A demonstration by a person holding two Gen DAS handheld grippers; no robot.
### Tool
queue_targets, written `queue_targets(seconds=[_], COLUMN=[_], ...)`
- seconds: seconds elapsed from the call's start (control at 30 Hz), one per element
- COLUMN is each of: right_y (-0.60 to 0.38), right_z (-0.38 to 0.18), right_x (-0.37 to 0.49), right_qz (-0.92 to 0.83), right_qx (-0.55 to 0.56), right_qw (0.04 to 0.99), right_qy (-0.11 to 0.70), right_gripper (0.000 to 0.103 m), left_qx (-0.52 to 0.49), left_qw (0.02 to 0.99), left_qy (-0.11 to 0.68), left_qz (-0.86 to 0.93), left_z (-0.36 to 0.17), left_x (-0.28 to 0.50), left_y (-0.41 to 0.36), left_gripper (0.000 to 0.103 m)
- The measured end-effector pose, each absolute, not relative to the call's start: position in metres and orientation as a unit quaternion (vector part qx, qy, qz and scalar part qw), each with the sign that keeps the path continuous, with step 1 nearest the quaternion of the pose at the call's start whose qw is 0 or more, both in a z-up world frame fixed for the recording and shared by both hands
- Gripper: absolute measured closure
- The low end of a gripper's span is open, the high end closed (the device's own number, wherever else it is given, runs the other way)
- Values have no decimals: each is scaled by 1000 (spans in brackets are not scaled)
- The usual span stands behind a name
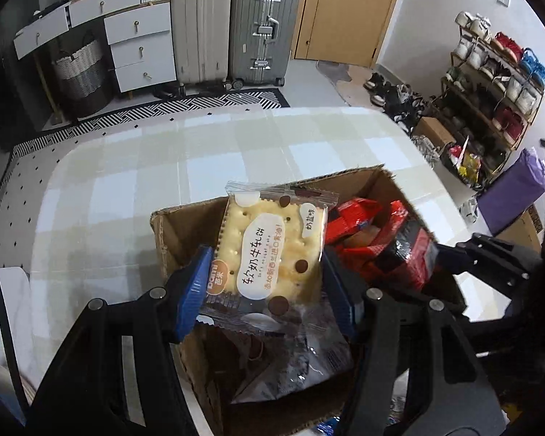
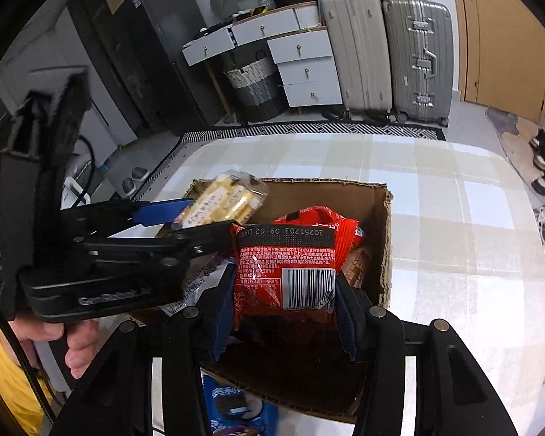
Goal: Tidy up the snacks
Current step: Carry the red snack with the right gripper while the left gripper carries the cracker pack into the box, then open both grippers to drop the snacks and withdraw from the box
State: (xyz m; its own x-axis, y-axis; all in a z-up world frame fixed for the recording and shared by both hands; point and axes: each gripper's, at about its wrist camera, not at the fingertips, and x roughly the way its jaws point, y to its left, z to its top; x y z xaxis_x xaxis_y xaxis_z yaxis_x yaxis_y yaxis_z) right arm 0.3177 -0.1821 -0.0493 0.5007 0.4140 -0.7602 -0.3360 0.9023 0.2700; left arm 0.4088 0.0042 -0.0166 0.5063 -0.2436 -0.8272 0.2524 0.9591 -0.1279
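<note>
An open cardboard box stands on the checked table. My left gripper is shut on a cracker packet, cream with brown dots, held over the box's left part. My right gripper is shut on a red snack packet with a barcode, held over the box's near side. In the right wrist view the left gripper comes in from the left with the cracker packet in it. Other red packets lie inside the box.
A blue cookie packet lies on the table just before the box. A person's hand and yellow sleeve show at lower left. Suitcases, drawers and a shoe rack stand on the floor beyond the table.
</note>
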Motion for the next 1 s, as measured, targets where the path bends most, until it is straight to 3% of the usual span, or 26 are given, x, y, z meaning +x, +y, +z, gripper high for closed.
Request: queue_targets(seconds=[0.5,0.7,1.0], right_y=[-168,-172,-171], right_z=[-64,-61,-51], right_x=[323,327,321], right_qz=[211,214,222], right_qx=[-35,-21,-10], right_qw=[866,866,867], right_qy=[453,452,445], right_gripper=[54,47,47], left_qx=[6,8,-33], left_qw=[846,852,852], left_qy=[510,503,501], left_qz=[-156,-147,-149], left_z=[-50,-38,-18], left_x=[422,416,403], left_y=[-3,3,22], left_gripper=[47,47,46])
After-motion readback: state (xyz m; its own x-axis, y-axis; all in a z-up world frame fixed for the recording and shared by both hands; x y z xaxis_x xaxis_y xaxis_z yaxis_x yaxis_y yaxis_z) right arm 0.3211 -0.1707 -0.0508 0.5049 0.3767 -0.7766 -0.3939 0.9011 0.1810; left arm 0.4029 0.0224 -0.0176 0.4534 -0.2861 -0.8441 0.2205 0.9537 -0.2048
